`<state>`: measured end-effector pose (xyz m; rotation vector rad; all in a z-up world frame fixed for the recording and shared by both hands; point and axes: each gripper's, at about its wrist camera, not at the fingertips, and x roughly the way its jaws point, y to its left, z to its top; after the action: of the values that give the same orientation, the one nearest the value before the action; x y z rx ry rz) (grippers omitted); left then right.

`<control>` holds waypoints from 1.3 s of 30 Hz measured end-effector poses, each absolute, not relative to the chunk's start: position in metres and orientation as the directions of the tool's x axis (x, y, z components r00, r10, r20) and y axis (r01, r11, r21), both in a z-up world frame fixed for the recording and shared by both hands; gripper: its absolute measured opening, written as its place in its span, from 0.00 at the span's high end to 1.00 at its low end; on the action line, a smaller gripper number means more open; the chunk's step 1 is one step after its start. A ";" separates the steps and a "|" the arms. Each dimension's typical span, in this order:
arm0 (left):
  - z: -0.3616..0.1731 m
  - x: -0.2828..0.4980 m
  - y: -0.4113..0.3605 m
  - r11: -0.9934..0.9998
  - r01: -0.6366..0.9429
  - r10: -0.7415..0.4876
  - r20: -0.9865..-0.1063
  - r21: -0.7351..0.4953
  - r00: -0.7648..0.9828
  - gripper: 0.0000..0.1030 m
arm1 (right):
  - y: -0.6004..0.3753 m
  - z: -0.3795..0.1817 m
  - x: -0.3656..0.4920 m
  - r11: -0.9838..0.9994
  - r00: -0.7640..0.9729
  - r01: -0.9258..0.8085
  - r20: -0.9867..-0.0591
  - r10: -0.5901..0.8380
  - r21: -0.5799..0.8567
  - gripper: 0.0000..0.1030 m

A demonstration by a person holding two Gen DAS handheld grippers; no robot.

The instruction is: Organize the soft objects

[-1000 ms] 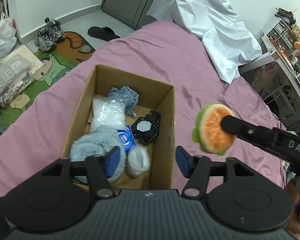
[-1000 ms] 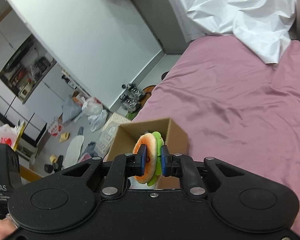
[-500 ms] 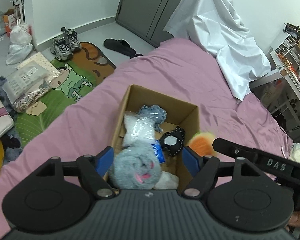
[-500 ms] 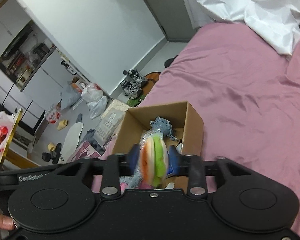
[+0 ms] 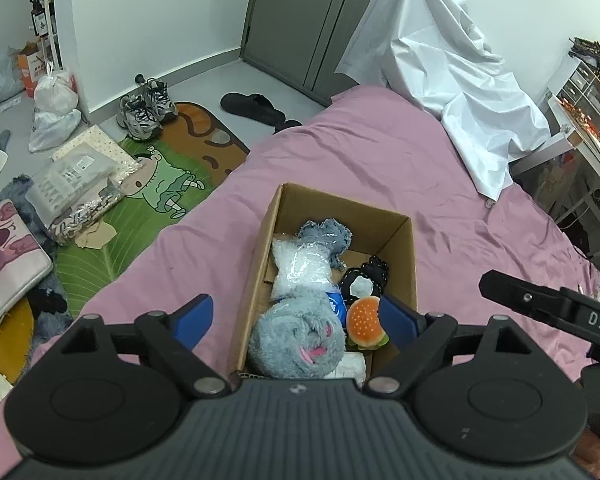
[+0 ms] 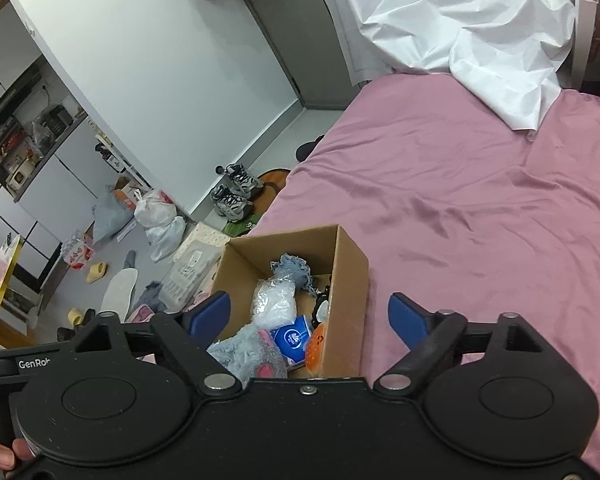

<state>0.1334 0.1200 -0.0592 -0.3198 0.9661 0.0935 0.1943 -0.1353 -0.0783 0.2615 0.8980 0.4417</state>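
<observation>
A cardboard box (image 5: 400,248) stands on the pink bed. Inside lie a grey plush (image 5: 296,334), a clear plastic bag (image 5: 300,270), a black-and-white toy (image 5: 364,280) and an orange burger plush (image 5: 364,320) at the near right corner. The box also shows in the right wrist view (image 6: 352,276), with the burger plush (image 6: 316,350) against its right wall. My left gripper (image 5: 296,320) is open and empty above the box's near end. My right gripper (image 6: 310,316) is open and empty above the box.
A white sheet (image 5: 452,92) lies at the bed's far end. The floor on the left holds shoes (image 5: 148,108), a green mat (image 5: 140,200), bags and packages. A cluttered shelf (image 5: 588,104) stands at the right.
My right gripper has opened and let go of the burger plush, which now lies in the box. Both grippers have drawn back and up from the box.
</observation>
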 end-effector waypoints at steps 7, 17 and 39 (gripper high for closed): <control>-0.049 0.124 0.108 0.957 -0.218 -0.033 -0.813 -0.194 0.582 0.09 | -0.143 -0.065 0.182 0.882 0.580 -0.284 -0.665 0.471 0.377 0.07; -0.035 0.103 0.098 0.962 -0.212 -0.016 -0.809 -0.174 0.587 0.05 | -0.171 -0.036 0.155 0.912 0.654 -0.271 -0.636 0.409 0.307 0.00; 0.014 0.058 0.048 0.986 -0.133 0.008 -0.775 -0.098 0.632 0.01 | -0.245 0.005 0.096 0.884 0.692 -0.237 -0.569 0.445 0.402 0.00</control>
<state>0.0578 0.0479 0.0143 -0.1509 0.8834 0.0808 0.0963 -0.2451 0.0047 0.3103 0.7109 0.3878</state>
